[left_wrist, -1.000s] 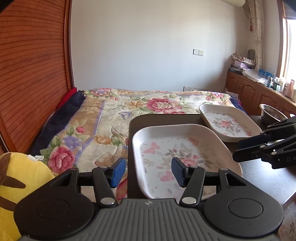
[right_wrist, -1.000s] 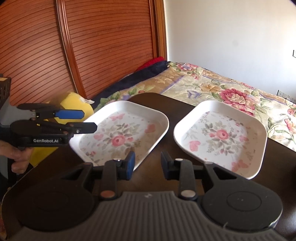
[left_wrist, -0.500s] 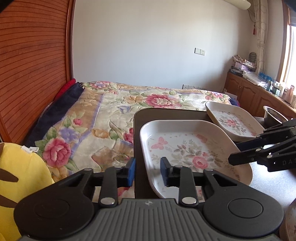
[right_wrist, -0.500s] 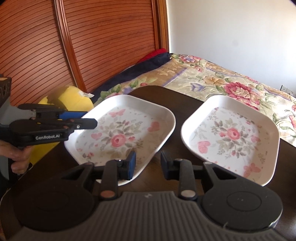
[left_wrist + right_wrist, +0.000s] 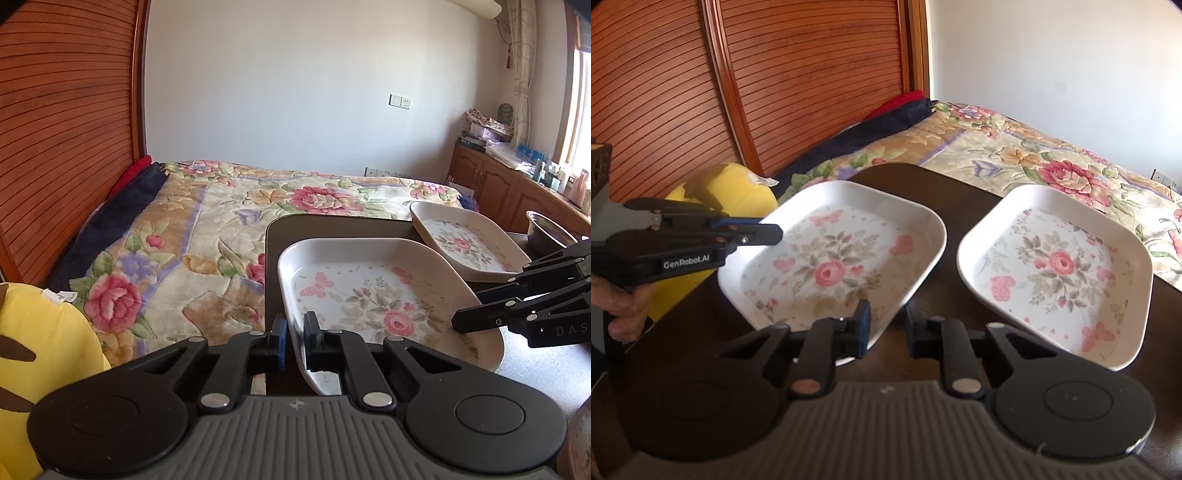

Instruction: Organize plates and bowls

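Two white rectangular plates with a rose print lie on a dark table [image 5: 960, 192]. My left gripper [image 5: 296, 341] is shut on the left rim of the near plate [image 5: 369, 295], its fingers on either side of the rim. In the right wrist view the left gripper [image 5: 772, 230] holds that plate [image 5: 831, 266], which looks slightly raised on that side. The second plate [image 5: 1056, 266] sits apart to the right, also seen as the farther plate [image 5: 461, 240]. My right gripper [image 5: 886, 330] is open just in front of the held plate's edge, with nothing between its fingers.
A steel bowl [image 5: 546, 229] stands at the table's far right. A bed with a floral cover [image 5: 221, 221] borders the table behind and to the left. A yellow plush toy [image 5: 37, 332] lies by the table's left corner. A hand [image 5: 624, 306] holds the left gripper's handle.
The left gripper's fingers went from wide apart to shut on the near plate's rim. The right gripper moved closer to the plates and its fingers narrowed a little.
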Tool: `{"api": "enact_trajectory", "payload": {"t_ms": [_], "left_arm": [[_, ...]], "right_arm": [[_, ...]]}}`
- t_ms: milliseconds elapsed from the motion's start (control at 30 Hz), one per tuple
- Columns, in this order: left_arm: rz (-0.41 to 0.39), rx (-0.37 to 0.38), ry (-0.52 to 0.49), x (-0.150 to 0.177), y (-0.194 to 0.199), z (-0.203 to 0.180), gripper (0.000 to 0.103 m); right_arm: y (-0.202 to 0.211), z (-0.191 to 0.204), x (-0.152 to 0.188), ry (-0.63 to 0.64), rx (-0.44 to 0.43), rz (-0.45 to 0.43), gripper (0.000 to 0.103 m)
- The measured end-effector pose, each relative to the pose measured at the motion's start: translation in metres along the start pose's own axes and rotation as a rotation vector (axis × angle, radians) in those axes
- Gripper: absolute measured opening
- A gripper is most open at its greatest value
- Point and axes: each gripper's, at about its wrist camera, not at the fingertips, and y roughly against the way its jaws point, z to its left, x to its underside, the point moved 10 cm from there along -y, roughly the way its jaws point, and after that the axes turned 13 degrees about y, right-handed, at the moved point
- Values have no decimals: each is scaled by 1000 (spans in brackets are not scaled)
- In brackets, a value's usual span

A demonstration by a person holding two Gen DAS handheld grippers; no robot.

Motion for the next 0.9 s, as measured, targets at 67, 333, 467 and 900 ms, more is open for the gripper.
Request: {"api": "enact_trajectory", "payload": {"t_ms": [67,333,467,900], "left_arm": [[2,-5,0,1,2,-1,10],[5,-10,-6,3,10,-9,10],[1,-10,-7,2,18,-15,10],[-20,4,-33,4,51,-47,10]], "right_arm": [[0,-1,0,-6,1,3,20],[9,-5,2,-25,5,-5,17],[19,-6,2,-24,9,-18,17],[58,-9,13,-37,36,-51,17]]}}
